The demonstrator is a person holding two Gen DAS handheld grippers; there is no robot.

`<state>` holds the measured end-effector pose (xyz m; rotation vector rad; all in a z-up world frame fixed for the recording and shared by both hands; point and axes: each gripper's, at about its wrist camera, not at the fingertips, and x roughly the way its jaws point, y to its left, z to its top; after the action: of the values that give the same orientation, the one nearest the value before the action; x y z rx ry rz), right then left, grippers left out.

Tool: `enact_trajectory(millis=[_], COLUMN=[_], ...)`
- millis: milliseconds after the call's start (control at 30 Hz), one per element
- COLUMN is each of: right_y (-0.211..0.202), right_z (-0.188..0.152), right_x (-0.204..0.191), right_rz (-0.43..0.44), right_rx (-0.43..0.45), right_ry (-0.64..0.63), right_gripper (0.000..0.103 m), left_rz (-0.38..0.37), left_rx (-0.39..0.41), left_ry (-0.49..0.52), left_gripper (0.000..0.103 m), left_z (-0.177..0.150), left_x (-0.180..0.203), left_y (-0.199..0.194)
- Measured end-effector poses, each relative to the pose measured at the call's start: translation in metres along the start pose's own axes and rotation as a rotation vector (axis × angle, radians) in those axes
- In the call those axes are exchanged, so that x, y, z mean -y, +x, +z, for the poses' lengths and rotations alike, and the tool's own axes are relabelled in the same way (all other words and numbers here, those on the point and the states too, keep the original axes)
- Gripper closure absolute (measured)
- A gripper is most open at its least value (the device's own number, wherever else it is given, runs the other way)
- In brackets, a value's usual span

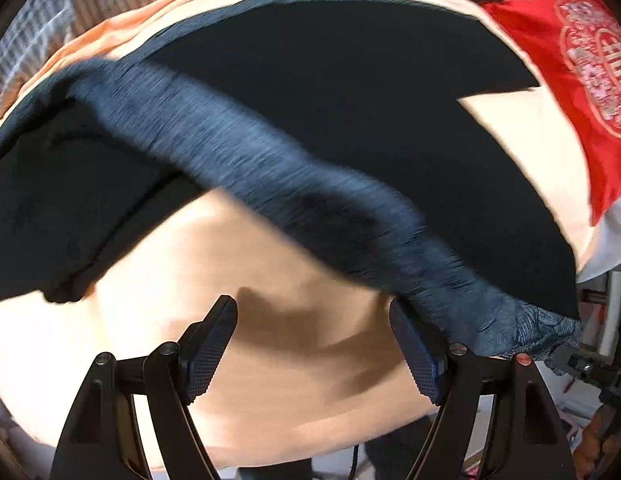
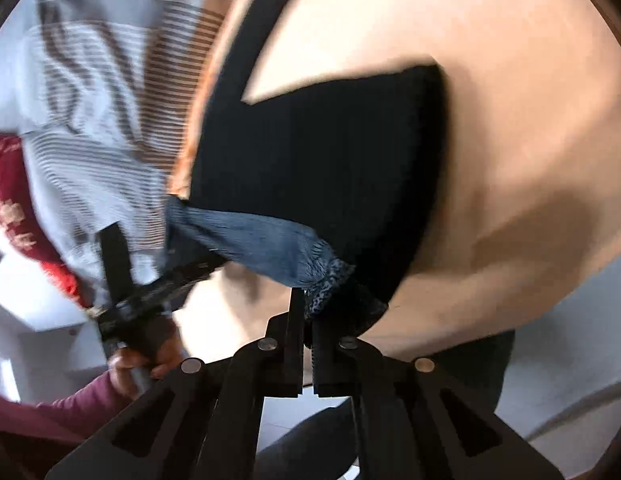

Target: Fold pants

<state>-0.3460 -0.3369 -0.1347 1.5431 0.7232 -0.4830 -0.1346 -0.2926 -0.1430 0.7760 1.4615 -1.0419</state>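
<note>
Black fingers of the right gripper [image 2: 308, 312] pinch the blue waistband [image 2: 250, 240] of the pants [image 2: 322, 168]. Left gripper [image 1: 314, 320] hangs wide apart, holding nothing, beside that band. Farther off, the dark pants lie on the peach sheet [image 1: 270, 380], near a red pillow [image 1: 570, 80].

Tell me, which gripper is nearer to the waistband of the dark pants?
Right. The right gripper is shut on the waistband at its end; the left gripper is open beside it, above the peach sheet.

left gripper [image 1: 312, 322] agape; right gripper [image 2: 307, 308] clamped.
</note>
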Motion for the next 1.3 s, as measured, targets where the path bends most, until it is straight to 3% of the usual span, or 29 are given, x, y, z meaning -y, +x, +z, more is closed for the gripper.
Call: enact_trajectory(millis=[200, 367, 467, 567, 733, 867, 967, 1033, 1100, 1133, 1167, 1233, 1300], right_y=[-0.035, -0.068, -0.073, -0.061, -0.026, 0.008, 0.035, 0.050, 0.056, 0.052, 0.046, 0.023, 0.003], right_z=[0.049, 0.126, 0.180, 0.234, 0.312, 0.353, 0.372, 0.380, 0.385, 0.386, 0.387, 0.386, 0.377], right_x=[-0.039, -0.078, -0.099, -0.117, -0.125, -0.123, -0.113, -0.103, -0.096, -0.093, -0.094, -0.103, -0.112], right_rz=[0.109, 0.144, 0.092, -0.004, -0.139, -0.218, -0.291, -0.337, -0.399, -0.421, -0.419, -0.419, -0.393], right_rx=[0.050, 0.111, 0.119, 0.097, 0.055, 0.009, -0.030, -0.064, -0.088, -0.081, -0.065, 0.005, 0.041], right_ry=[-0.050, -0.135, -0.205, -0.276, -0.313, -0.329, -0.326, -0.307, -0.291, -0.279, -0.273, -0.283, -0.312], right_gripper=[0.100, 0.100, 0.100, 0.100, 0.100, 0.100, 0.099, 0.096, 0.085, 0.075, 0.056, 0.041, 0.041], left_rz=[-0.070, -0.099, -0.091, -0.031, 0.061, 0.170, 0.176, 0.192, 0.207, 0.212, 0.217, 0.226, 0.243], left_rx=[0.039, 0.153, 0.233, 0.285, 0.234, 0.189, 0.168, 0.165, 0.155, 0.148, 0.145, 0.139, 0.138], left_ry=[-0.032, -0.086, -0.123, -0.159, -0.250, -0.296, -0.338, -0.342, -0.341, -0.341, -0.340, -0.335, -0.322], left_gripper=[0.023, 0.023, 0.023, 0.023, 0.023, 0.023, 0.023, 0.023, 0.023, 0.023, 0.023, 0.023, 0.023], left_z=[0.036, 0.083, 0.103, 0.113, 0.114, 0.113, 0.121, 0.126, 0.132, 0.135, 0.138, 0.141, 0.143], left_x=[0.027, 0.025, 0.020, 0.005, -0.014, -0.035, -0.046, -0.047, -0.046, -0.045, -0.044, -0.043, -0.039], left_y=[-0.019, -0.057, -0.079, -0.092, -0.066, -0.033, -0.014, -0.005, 0.005, 0.009, 0.011, 0.014, 0.015])
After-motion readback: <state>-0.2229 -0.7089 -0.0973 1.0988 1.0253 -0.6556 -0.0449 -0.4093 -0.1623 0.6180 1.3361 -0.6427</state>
